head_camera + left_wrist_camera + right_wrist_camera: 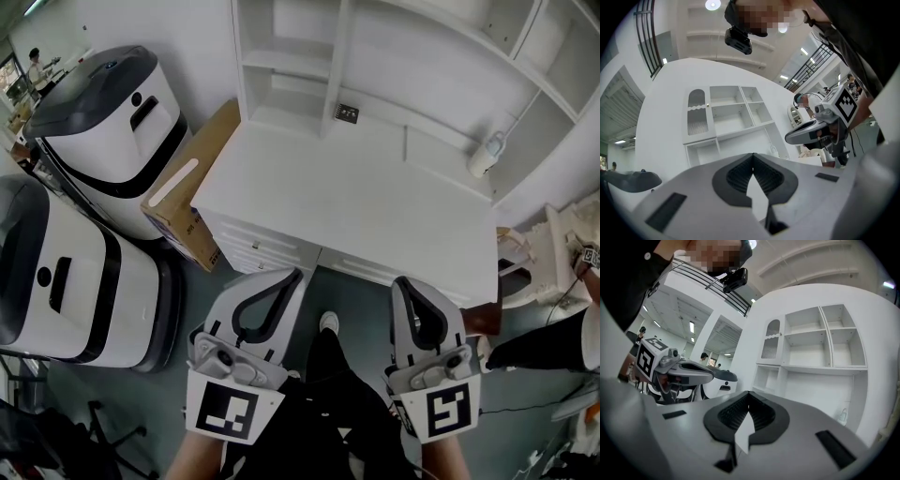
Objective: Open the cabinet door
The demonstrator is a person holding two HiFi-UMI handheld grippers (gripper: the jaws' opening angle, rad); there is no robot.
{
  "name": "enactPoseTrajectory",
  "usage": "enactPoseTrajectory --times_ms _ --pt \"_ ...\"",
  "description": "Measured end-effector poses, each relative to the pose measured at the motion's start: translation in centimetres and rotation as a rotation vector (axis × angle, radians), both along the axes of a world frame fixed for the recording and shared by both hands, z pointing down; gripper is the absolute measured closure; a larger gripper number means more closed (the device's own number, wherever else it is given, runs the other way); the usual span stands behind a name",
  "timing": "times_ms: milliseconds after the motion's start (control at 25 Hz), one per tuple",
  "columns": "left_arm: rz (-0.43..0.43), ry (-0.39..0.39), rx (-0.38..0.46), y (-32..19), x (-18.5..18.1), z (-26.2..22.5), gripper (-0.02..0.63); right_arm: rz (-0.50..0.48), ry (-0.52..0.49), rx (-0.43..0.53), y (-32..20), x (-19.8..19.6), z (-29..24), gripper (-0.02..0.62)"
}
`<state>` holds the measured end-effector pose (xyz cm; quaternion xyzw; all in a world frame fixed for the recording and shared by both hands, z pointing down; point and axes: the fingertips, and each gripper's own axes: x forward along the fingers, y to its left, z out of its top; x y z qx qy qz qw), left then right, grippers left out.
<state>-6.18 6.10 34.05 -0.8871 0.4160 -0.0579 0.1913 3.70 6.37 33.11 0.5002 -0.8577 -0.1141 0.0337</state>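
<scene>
pushing in with the left gripper [292, 275] and right gripper [405, 281] both closed and empty could bump the table [375, 206] front edge or miss the cabinet door [772, 341].

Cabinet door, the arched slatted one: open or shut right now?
Shut. In the left gripper view the slatted door lies flush in its frame, level with the front of the open shelves beside it.

No readable text is found anywhere, tbh. Only coded square markers are carried by the left gripper [296, 276] and right gripper [402, 282]; print on the cardboard box [187, 192] is too blurred.
</scene>
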Motion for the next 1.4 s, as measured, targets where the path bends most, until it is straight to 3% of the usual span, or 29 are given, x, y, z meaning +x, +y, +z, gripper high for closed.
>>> enactPoseTrajectory --times_ms 760,1400 --pt "-0.056 -0.025 -0.003 -11.3 6.1 -0.7 0.609 -0.074 0.004 -0.019 -12.2 5.2 0.4 0.592" --pt "-0.163 -0.027 0.008 -21.0 9.1 -2.1 0.609 -0.174 0.025 -0.025 -23.0 8.4 -0.6 0.592"
